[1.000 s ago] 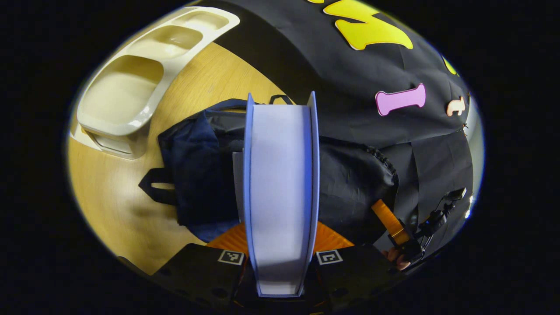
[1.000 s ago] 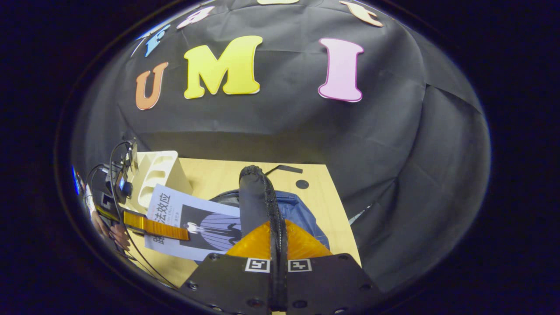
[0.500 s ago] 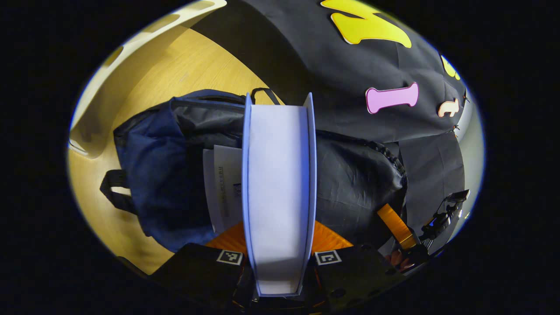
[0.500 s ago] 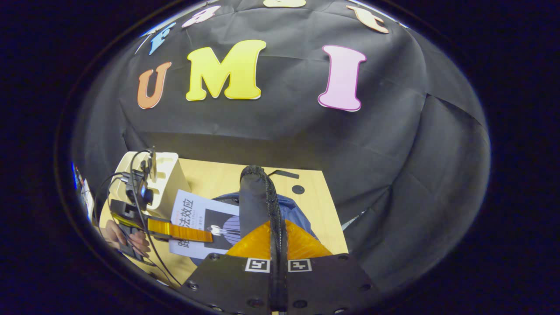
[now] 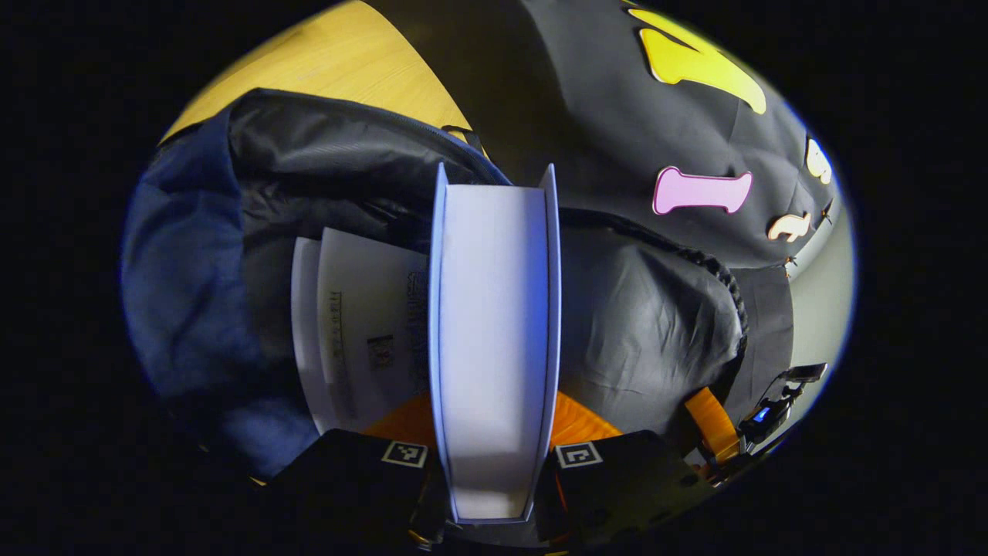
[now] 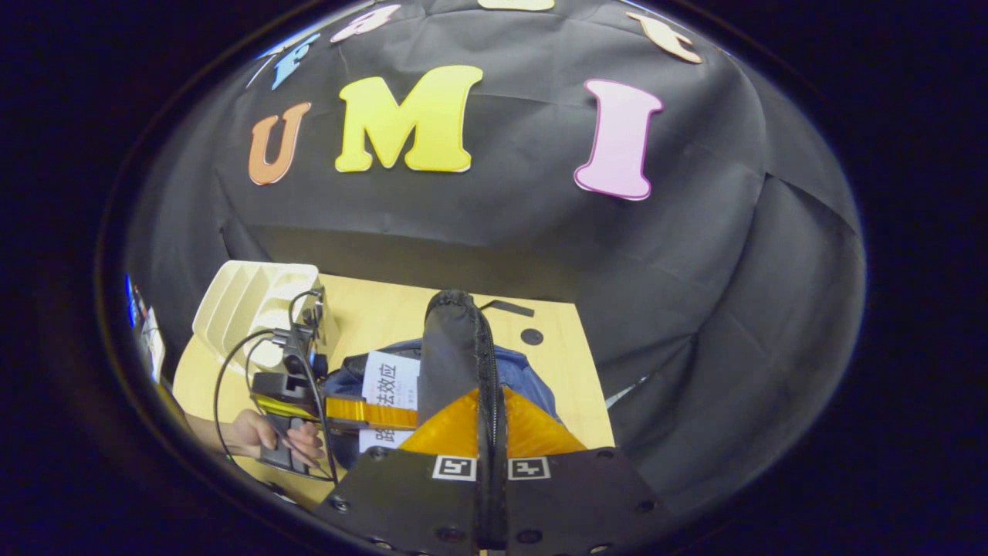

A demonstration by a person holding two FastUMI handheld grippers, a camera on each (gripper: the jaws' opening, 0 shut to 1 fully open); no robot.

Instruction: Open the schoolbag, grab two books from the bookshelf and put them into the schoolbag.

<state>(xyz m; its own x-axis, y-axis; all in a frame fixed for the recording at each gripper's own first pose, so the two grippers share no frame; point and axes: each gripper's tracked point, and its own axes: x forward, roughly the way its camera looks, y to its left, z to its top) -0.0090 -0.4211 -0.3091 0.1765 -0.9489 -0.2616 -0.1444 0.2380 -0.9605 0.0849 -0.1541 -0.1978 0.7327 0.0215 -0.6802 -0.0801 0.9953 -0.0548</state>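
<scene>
My left gripper (image 5: 494,421) is shut on a thick book (image 5: 494,324), whose page edge with pale blue covers points into the open schoolbag (image 5: 185,262). The bag is navy with black lining. A second book (image 5: 351,324) with a white cover lies inside it, left of the held one. My right gripper (image 6: 490,421) is shut on the bag's black zip-edged flap (image 6: 455,347) and holds it up. In the right gripper view, the left gripper (image 6: 386,413) and a hand (image 6: 262,432) push the book (image 6: 390,378) into the bag's mouth.
A white bookshelf with open compartments (image 6: 247,297) stands on the wooden table (image 6: 378,309) behind the left gripper. A black strap (image 6: 505,307) and a round dark spot (image 6: 531,336) lie on the table past the bag. The black cloth wall closes the back and right.
My left gripper has moved forward with the book, from beside the bag into its mouth. The bookshelf has slid out of the left gripper view. The right gripper keeps holding the flap.
</scene>
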